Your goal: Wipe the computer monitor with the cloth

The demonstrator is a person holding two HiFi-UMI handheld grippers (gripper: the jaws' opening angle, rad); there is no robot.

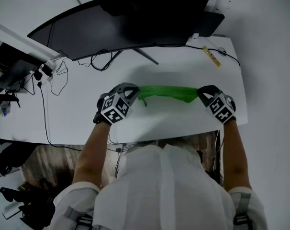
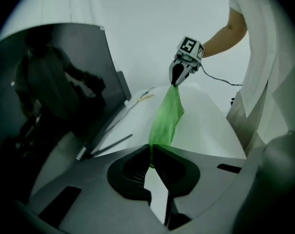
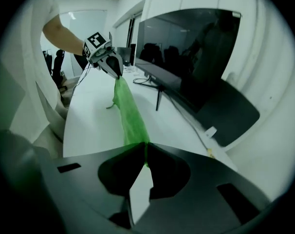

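Observation:
A green cloth (image 1: 166,92) hangs stretched between my two grippers above the white desk (image 1: 183,66). My left gripper (image 1: 137,94) is shut on the cloth's left end, and the jaws pinch the fabric (image 2: 168,116) in the left gripper view. My right gripper (image 1: 198,94) is shut on the right end, where the cloth (image 3: 129,116) runs out from between its closed jaws (image 3: 145,145). The wide, curved, dark monitor (image 1: 130,23) stands at the back of the desk, beyond the cloth. Each gripper view shows the other gripper, the right (image 2: 175,82) and the left (image 3: 118,75), at the cloth's far end.
The monitor's stand legs (image 1: 145,55) spread on the desk under the screen. Black cables (image 1: 54,75) lie at the desk's left side. A small yellow strip (image 1: 212,56) lies at the back right, near a cable. A dark flat panel (image 1: 209,23) sits behind the monitor's right end.

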